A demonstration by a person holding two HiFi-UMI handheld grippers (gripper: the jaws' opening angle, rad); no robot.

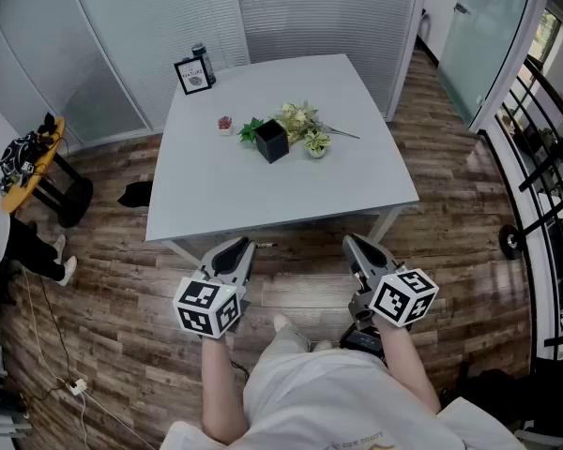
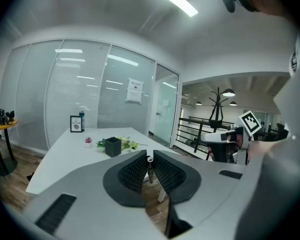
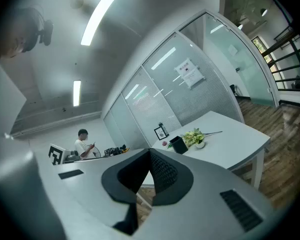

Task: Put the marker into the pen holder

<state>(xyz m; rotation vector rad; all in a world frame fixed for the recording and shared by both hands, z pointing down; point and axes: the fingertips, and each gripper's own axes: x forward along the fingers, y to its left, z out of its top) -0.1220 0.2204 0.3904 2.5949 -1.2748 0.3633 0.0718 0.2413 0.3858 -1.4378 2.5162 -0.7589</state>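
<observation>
The black square pen holder (image 1: 271,142) stands mid-table among green plants; it also shows in the left gripper view as the pen holder (image 2: 112,146) and in the right gripper view as the pen holder (image 3: 178,144). My left gripper (image 1: 242,244) hovers over the floor just short of the table's near edge. Its jaws (image 2: 150,159) are shut on a thin marker (image 2: 150,170), whose end pokes out between the pads. My right gripper (image 1: 354,242) is level with it on the right, with its jaws (image 3: 150,154) shut and nothing between them.
On the white table (image 1: 357,176) are small potted plants (image 1: 305,125), a pink pot (image 1: 225,124), a framed picture (image 1: 193,75) and a can (image 1: 204,62). A yellow side table (image 1: 33,162) stands at left and a black railing (image 1: 544,157) at right. Glass walls stand behind.
</observation>
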